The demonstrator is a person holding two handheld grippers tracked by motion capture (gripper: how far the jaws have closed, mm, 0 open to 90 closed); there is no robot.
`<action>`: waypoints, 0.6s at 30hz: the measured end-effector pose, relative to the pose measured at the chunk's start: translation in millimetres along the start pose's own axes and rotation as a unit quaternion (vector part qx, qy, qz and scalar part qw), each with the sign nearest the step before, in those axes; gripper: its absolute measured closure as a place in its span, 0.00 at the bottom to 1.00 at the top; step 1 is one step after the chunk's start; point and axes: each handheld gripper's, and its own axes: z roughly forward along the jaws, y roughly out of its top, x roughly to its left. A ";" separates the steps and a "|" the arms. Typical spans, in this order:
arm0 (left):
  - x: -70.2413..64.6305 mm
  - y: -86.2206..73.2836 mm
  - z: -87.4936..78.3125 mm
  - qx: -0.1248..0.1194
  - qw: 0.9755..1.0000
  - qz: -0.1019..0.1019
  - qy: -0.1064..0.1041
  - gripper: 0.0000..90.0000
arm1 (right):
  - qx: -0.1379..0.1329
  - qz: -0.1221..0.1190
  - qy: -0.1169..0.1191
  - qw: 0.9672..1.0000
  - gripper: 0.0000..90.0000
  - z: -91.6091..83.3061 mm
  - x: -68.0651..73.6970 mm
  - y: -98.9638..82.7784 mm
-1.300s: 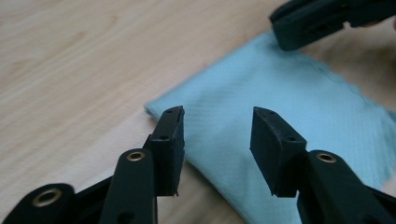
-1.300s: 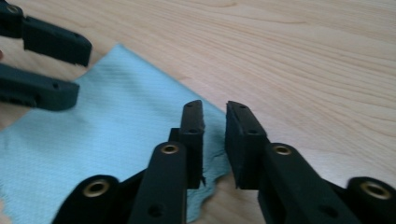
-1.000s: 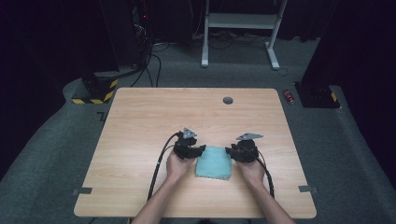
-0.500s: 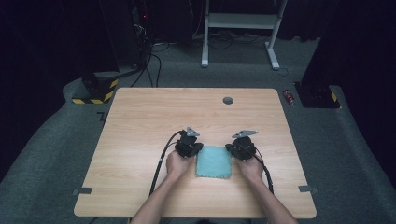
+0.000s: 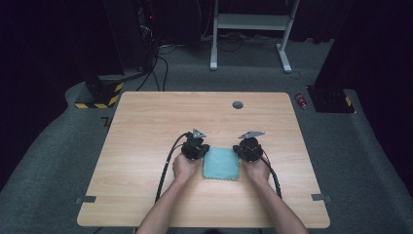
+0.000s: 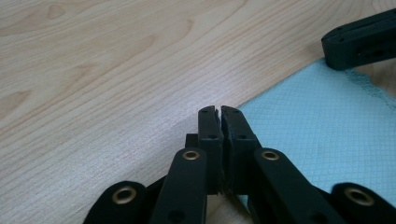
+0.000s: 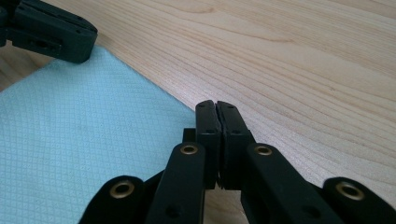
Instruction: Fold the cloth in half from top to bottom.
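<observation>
Teal cloth flat on bench; left tongs clamped at its far-left corner, right tongs clamped at far-right corner

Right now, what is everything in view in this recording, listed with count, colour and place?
Square waffle-textured cloth: one, light teal, flat on the table's near middle, between the two grippers.
Wooden table: one, pale wood grain, centre of the room.
Round grommet: one, dark grey, in the table's far edge.
Small can: one, red, on the grey carpet off the table's far right corner.
White metal frame: one, on the floor beyond the table.
Yellow-black striped base: one, floor off the far left corner.
Left gripper: one, black, jaws shut at the cloth's left far corner.
Right gripper: one, black, jaws shut at its right far corner.
Forearms: two, entering from the near edge.
</observation>
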 end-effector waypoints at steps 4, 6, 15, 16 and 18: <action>-0.5 -0.2 -3.2 0.004 1.000 -0.001 0.011 0.81 | -0.003 0.003 -0.002 1.000 0.89 -2.3 -2.4 -0.6; -0.9 -1.2 -6.7 0.003 1.000 0.002 0.014 0.75 | -0.012 0.012 0.001 1.000 0.86 -6.5 -3.7 -1.4; -4.1 -10.9 -23.3 -0.012 1.000 -0.006 0.008 0.61 | -0.035 0.023 0.013 0.999 0.75 -25.5 -8.0 -10.7; -4.0 -11.8 -25.5 -0.014 1.000 -0.005 0.007 0.61 | -0.038 0.027 0.013 0.999 0.74 -27.5 -8.5 -12.1; -4.1 -14.0 -31.0 -0.021 1.000 -0.007 0.006 0.59 | -0.041 0.027 0.016 0.999 0.72 -31.4 -10.4 -14.7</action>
